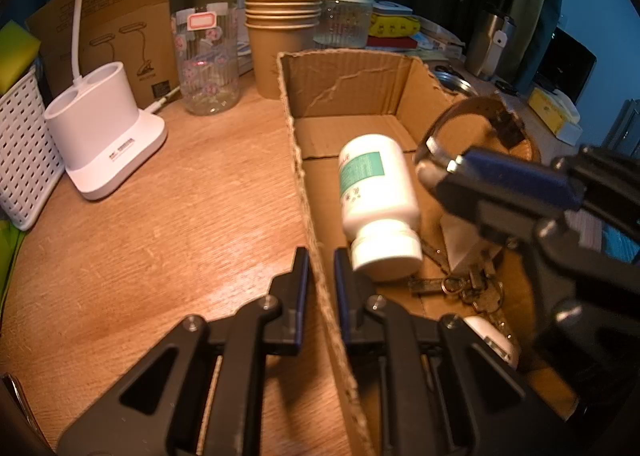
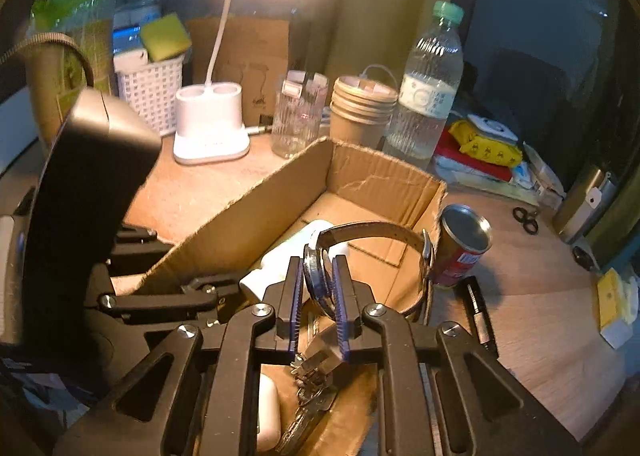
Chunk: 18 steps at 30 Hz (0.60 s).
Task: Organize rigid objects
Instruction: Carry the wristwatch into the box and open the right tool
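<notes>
- Left gripper (image 1: 321, 272) is clamped on the cardboard box (image 1: 344, 72) side wall.
- Right gripper (image 2: 318, 288) holds a wristwatch (image 2: 316, 276) by its face, above the box.
- Pill bottle (image 1: 376, 192) lies inside, keys (image 1: 476, 288) at its five o'clock.

box (image 1: 352, 80): brown | pill bottle (image 1: 376, 192): white, teal label | can (image 2: 460, 252): red

Setting: a cluttered home desk. The wooden desktop (image 1: 160, 216) carries an open cardboard box (image 1: 344, 88), taken here as the landmark. Behind the box: stacked paper cups (image 1: 280, 36), a patterned drinking glass (image 1: 206, 60) and a water bottle (image 2: 428, 96). Left of it: a white desk lamp base (image 1: 104, 128) and a perforated basket (image 1: 24, 160). Right of it: a tin can (image 2: 464, 244), scissors (image 2: 526, 219), and books with packets (image 2: 480, 152).
</notes>
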Motion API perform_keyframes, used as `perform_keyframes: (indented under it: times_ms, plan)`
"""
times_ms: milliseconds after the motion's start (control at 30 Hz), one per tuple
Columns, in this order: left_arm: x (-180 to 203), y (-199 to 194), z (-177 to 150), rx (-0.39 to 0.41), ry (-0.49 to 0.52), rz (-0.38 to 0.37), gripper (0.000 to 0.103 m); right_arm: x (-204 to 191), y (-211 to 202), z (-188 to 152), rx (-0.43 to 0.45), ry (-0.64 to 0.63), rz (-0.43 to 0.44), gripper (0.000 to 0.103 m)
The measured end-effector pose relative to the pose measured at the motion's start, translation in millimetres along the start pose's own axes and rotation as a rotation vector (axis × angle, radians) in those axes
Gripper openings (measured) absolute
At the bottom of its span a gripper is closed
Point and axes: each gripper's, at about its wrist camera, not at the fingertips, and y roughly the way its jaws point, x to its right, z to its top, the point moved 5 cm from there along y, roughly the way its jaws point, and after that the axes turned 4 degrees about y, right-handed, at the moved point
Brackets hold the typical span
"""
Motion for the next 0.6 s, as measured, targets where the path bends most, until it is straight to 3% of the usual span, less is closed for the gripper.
perform_keyframes:
  times_ms: [367, 600]
  plan:
    - [-1.0, 1.1, -0.6, -0.001, -0.002, 0.002, 0.013, 5.4, -16.4, 2.2, 0.037, 0.041, 0.011, 0.021]
    - [-0.6, 0.8, -1.0, 0.0, -0.003, 0.004, 0.013, 34.2, -42.2, 0.3, 0.094, 0.111, -0.038, 0.029]
